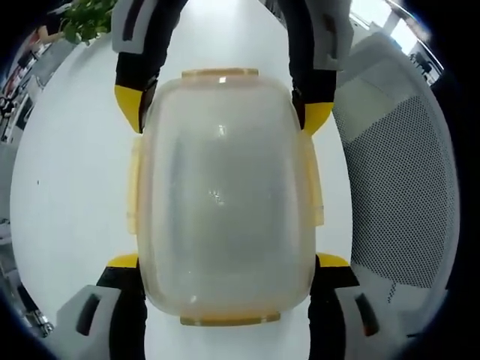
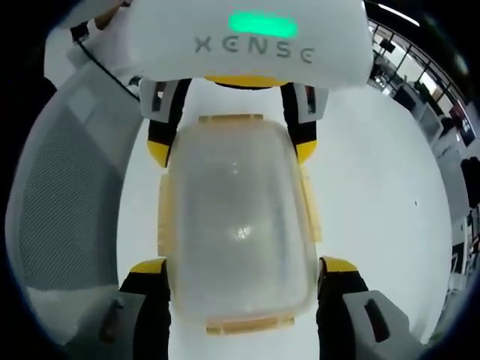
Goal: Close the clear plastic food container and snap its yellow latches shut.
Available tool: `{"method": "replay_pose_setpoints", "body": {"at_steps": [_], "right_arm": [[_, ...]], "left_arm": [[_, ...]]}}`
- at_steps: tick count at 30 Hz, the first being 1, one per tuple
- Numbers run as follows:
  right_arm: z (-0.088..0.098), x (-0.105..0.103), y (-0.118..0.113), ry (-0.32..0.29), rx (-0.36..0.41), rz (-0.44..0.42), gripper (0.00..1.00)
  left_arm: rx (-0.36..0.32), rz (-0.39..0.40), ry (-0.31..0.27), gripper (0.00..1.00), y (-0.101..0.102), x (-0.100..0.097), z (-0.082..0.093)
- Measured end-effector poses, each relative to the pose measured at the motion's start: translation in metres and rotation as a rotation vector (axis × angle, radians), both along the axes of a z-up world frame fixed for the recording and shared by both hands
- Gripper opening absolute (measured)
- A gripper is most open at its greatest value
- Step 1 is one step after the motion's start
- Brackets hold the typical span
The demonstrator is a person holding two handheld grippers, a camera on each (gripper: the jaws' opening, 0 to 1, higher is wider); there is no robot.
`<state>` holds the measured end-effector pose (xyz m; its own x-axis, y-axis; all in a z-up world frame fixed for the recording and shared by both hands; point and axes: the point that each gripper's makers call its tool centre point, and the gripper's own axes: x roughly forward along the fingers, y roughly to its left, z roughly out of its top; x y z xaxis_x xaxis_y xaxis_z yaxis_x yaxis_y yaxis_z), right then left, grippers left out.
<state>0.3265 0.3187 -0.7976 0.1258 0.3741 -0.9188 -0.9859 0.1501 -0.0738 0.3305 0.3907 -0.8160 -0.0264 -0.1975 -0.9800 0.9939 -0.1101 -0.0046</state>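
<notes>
The clear rounded plastic food container [image 1: 223, 191] with yellow latches [image 1: 132, 187] is lying on the white table [image 1: 67, 195], being flanked at opposite ends by the left gripper [image 1: 225, 274] and right gripper [image 2: 244, 274], jaws apart alongside it, probably for steadying during latching.

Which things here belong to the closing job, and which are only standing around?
Belong to the job:
- clear plastic food container, lid on
- yellow latches
- left gripper, jaws at either side of the container
- right gripper, jaws at either side of the opposite end

Only standing around:
- white table
- mesh office chair
- green plant
</notes>
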Motion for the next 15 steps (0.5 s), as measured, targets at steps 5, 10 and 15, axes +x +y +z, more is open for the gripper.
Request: {"method": "replay_pose_setpoints", "body": {"at_steps": [5,10,15], "right_arm": [[0.000,0.000,0.007,-0.003,0.013,-0.004,0.81],[0.000,0.000,0.017,-0.004,0.023,-0.008,0.81],[-0.001,0.000,0.022,-0.005,0.025,-0.011,0.82]], "left_arm": [[-0.001,0.001,-0.001,0.91,0.009,0.000,0.000],[0.003,-0.001,0.000,0.91,0.017,0.000,0.000],[0.004,-0.002,0.006,0.92,0.021,-0.001,-0.001]]}}
